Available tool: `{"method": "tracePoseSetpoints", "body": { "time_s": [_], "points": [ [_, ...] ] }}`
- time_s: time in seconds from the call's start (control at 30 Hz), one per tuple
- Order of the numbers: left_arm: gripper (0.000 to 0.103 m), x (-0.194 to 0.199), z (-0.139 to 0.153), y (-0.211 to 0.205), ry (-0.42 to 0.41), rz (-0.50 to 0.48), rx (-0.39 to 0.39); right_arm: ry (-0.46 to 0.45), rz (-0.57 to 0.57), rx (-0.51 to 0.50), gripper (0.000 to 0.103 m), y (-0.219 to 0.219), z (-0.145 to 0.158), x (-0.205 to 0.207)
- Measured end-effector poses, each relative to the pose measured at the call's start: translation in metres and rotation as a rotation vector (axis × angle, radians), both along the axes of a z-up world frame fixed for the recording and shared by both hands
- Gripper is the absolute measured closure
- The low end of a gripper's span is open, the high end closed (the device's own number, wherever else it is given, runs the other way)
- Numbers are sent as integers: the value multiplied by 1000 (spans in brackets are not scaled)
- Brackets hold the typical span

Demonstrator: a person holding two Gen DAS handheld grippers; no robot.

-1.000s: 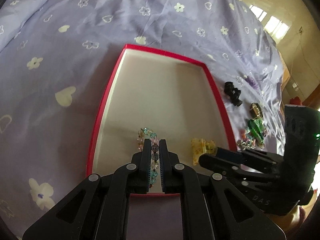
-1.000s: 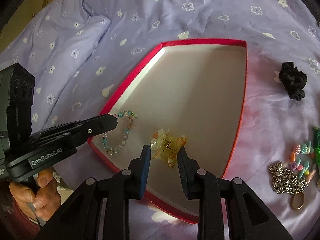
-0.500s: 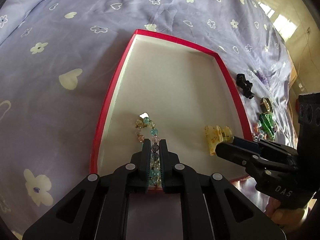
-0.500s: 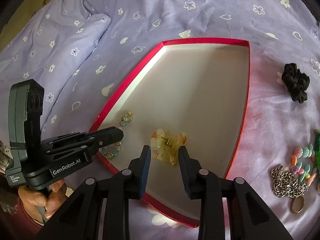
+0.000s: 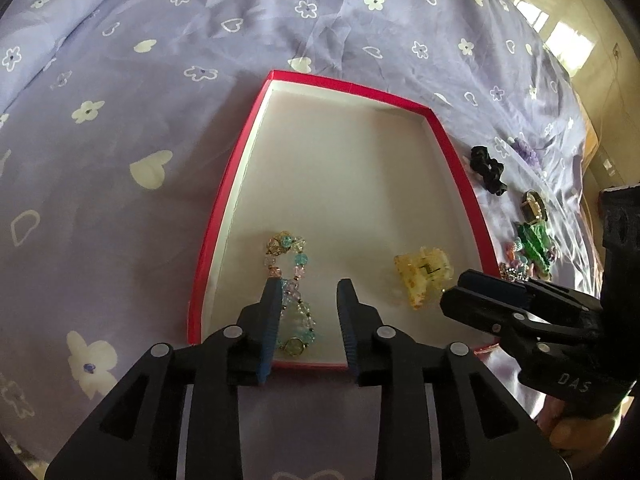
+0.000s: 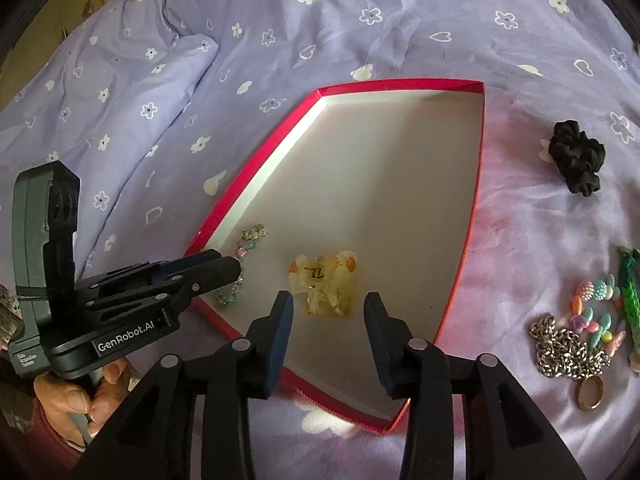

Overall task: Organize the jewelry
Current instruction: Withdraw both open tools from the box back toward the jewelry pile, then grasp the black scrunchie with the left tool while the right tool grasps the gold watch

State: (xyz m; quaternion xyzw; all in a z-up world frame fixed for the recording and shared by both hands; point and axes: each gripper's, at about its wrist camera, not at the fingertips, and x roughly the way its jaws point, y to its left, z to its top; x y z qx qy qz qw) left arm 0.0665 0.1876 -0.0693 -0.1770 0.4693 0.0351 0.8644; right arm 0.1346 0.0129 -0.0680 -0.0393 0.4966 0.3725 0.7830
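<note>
A red-rimmed box (image 5: 456, 160) (image 6: 476, 216) with a white floor lies on the bed. A pastel bead bracelet (image 5: 294, 276) (image 6: 248, 242) lies in its near left corner. A yellow hair claw clip (image 5: 422, 274) (image 6: 326, 286) lies in its near right part. My left gripper (image 5: 310, 292) (image 6: 224, 270) is open and empty, its jaws above the bracelet. My right gripper (image 6: 328, 306) (image 5: 464, 294) is open and empty just short of the clip.
On the purple floral sheet right of the box lie a black scrunchie (image 6: 578, 156) (image 5: 488, 168), a silver chain (image 6: 560, 350), a gold ring (image 6: 590, 394), pastel beads (image 6: 596, 308) and a green clip (image 6: 632, 288) (image 5: 534, 240). A pillow (image 6: 100, 100) lies at the left.
Both grippers have opened. The left one has let go of the bracelet, the right one of the clip, and both have drawn back a little from the box.
</note>
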Motion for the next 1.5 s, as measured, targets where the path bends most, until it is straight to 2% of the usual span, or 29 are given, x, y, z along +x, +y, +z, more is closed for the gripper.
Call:
{"method": "tracePoseSetpoints", "body": {
  "time_s": [0.13, 0.47, 0.53, 0.9, 1.23, 1.5],
  "points": [
    [71, -2, 6, -5, -7, -2, 12, -3, -4, 21, 63, -7, 6, -3],
    [71, -1, 20, -19, -20, -21, 29, -23, -62, 68, 63, -45, 22, -7],
    [65, 0, 25, -23, -29, -28, 30, -30, -84, 76, 63, -57, 25, -6],
    [59, 23, 51, -64, -80, -105, 33, -45, -278, 100, 61, -142, 33, 12],
    [57, 53, 62, -108, -98, -181, 30, -96, -458, 128, 60, -218, 47, 33],
    [57, 81, 71, -138, -116, -236, 38, -130, -543, 118, 60, -247, 50, 57]
  ]
}}
